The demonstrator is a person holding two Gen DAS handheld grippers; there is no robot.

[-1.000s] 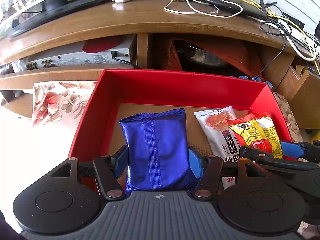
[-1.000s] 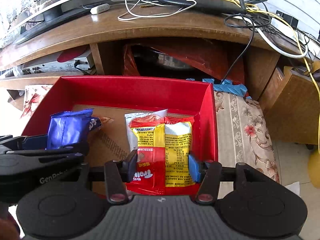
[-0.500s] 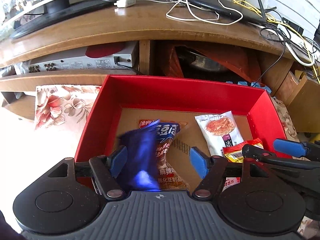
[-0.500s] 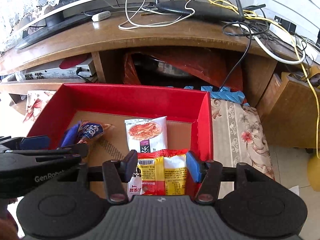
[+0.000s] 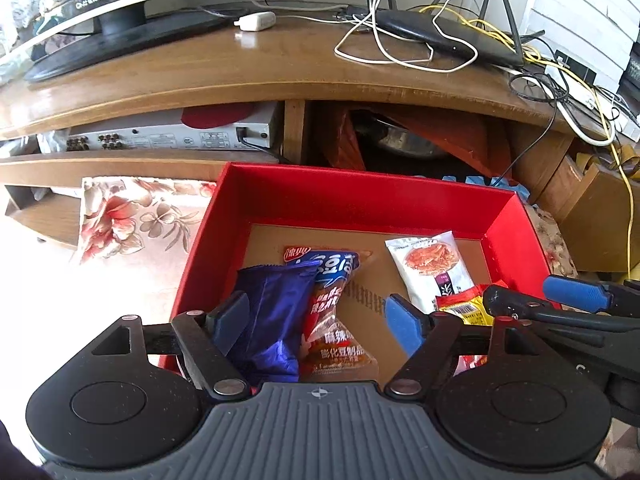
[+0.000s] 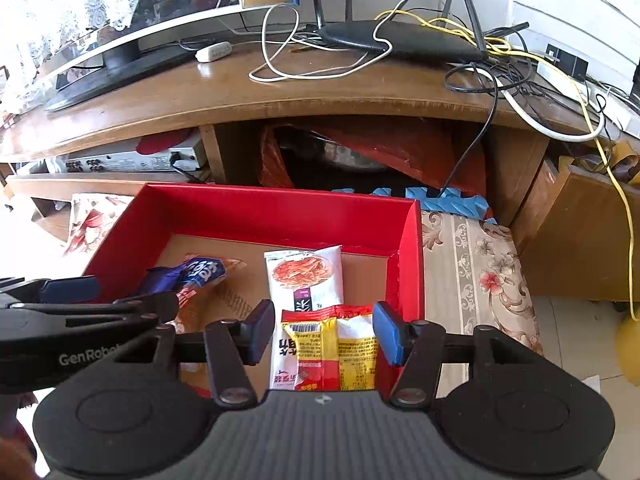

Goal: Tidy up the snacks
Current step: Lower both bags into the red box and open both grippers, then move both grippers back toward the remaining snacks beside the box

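Observation:
A red box (image 5: 360,204) with a brown cardboard floor holds several snack packs. A shiny blue pack (image 5: 272,316) lies at its near left, leaning on a blue-and-red pack (image 5: 332,304). My left gripper (image 5: 316,324) is open just above them, touching neither. A white pack (image 6: 306,280) lies in the middle. A red-and-yellow pack (image 6: 332,352) lies at the near right, partly over the white one. My right gripper (image 6: 324,334) is open with its fingers either side of it, apart from it.
The box (image 6: 412,264) rests on a flowered cloth (image 6: 472,272) in front of a wooden TV stand (image 6: 320,92) with a monitor, router and loose cables. A silver player (image 5: 168,140) sits on the shelf. A cardboard box (image 6: 580,232) stands right.
Both grippers have opened and let go. The blue pack dropped into the box's left side and the red-and-yellow pack onto its right. Both grippers have drawn back and up.

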